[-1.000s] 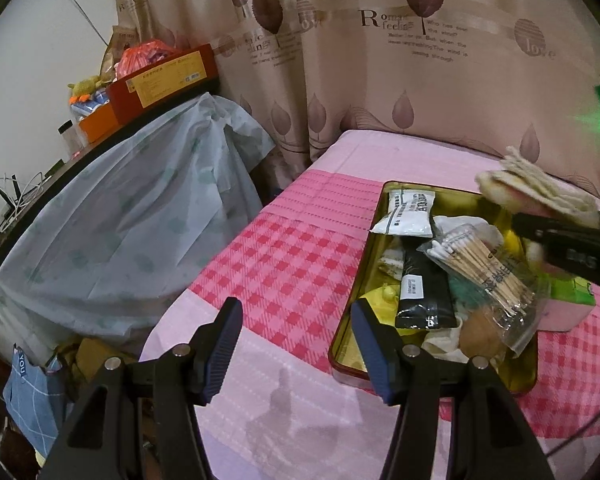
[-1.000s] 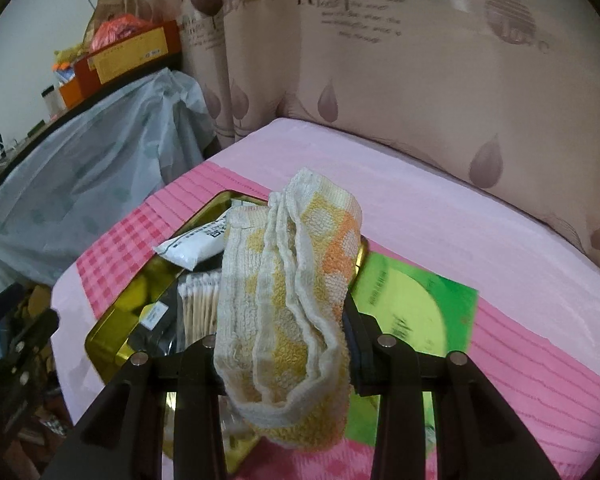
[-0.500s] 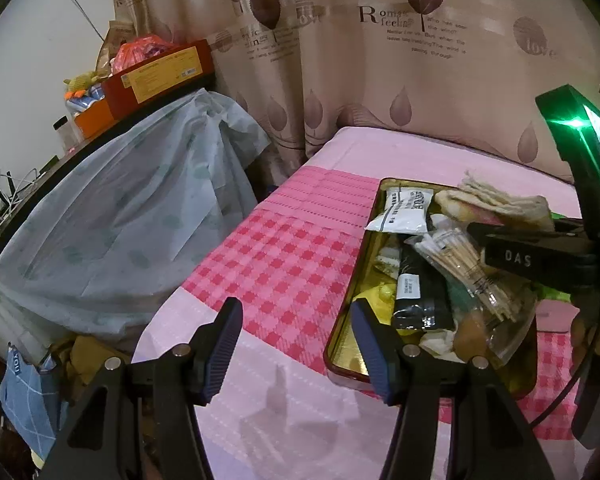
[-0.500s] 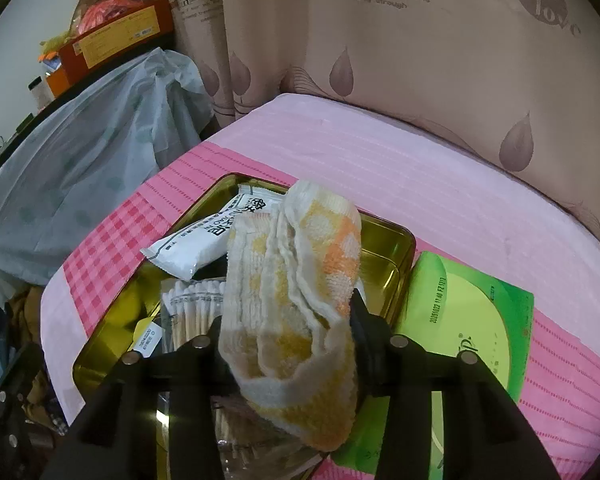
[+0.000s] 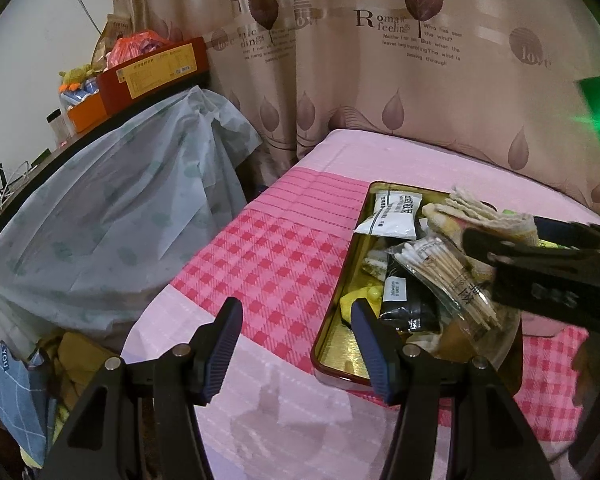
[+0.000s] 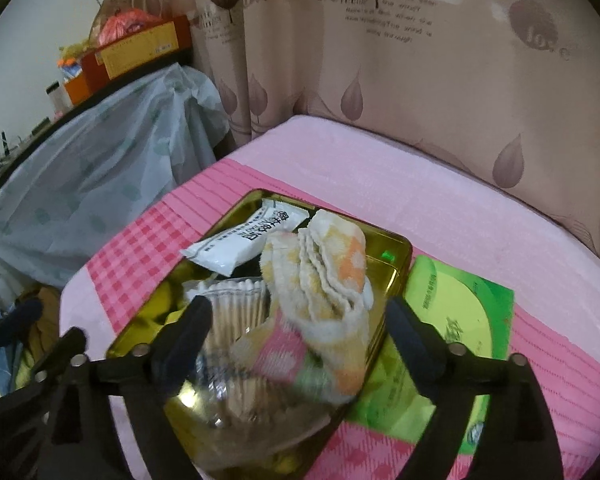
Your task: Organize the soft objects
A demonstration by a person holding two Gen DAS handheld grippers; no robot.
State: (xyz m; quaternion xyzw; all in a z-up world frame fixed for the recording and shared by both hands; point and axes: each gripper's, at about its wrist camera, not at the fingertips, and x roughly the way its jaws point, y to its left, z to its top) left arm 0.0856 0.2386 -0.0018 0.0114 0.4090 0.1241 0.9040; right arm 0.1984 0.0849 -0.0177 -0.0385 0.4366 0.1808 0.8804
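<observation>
A folded cream, yellow and orange towel [image 6: 332,268] lies in the gold tin [image 6: 396,276] on top of the other items; it also shows in the left wrist view [image 5: 484,216]. My right gripper [image 6: 296,332] is open, its fingers spread on either side of the towel and not holding it. The tin [image 5: 340,320] also holds a white packet [image 6: 244,240], a bag of cotton swabs [image 5: 448,276] and a black packet [image 5: 404,300]. My left gripper [image 5: 296,336] is open and empty, low over the pink bedcover, just left of the tin's near corner.
A green packet [image 6: 460,328] lies on the bed right of the tin. A plastic-covered piece of furniture [image 5: 100,224] stands left of the bed with boxes [image 5: 152,76] on top. A leaf-patterned curtain [image 5: 380,80] hangs behind the bed.
My right gripper lowered the towel into the tin and opened, letting it go. The left gripper has stayed almost still.
</observation>
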